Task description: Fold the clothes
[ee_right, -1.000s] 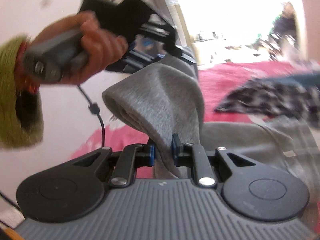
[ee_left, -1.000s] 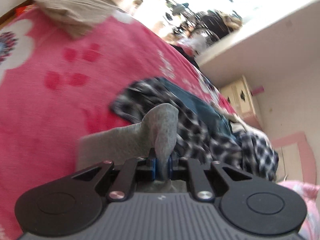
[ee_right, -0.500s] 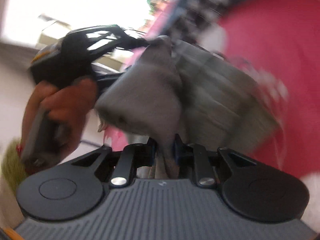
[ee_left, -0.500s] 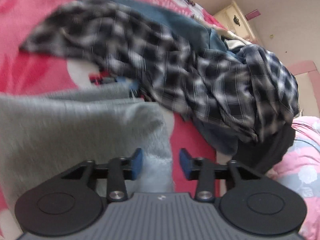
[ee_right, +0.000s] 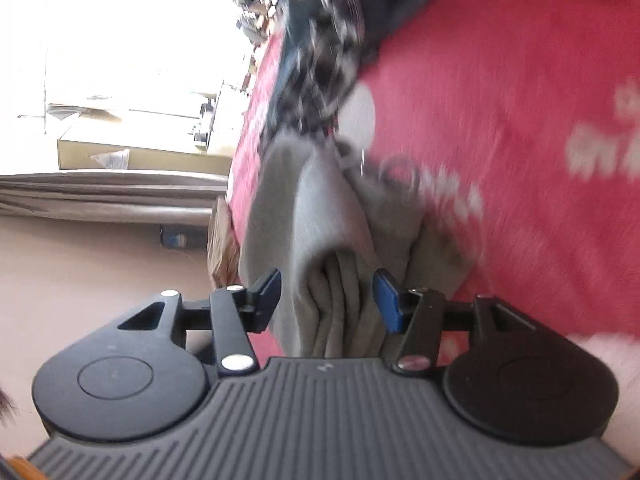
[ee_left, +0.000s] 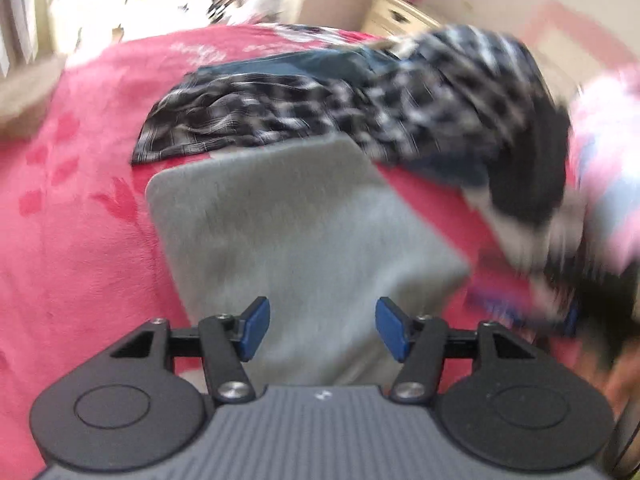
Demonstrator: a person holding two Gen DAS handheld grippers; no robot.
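Grey garment (ee_left: 296, 216): folded into a rough rectangle, lying flat on the pink blanket (ee_left: 72, 208); in the right wrist view its stacked folded edges (ee_right: 340, 280) face the camera. Left gripper (ee_left: 322, 326): above the garment's near edge, blue pads wide apart, nothing held. Right gripper (ee_right: 326, 300): jaws parted around the folded edge, not clamped; contact cannot be told. Black-and-white plaid shirt (ee_left: 320, 108): heaped just behind the garment, overlapping its far edge. Dark blue clothing (ee_left: 320, 62): under the plaid. Cream cabinet (ee_left: 396, 14): beyond the bed. Cardboard box (ee_right: 132, 152): by the window.
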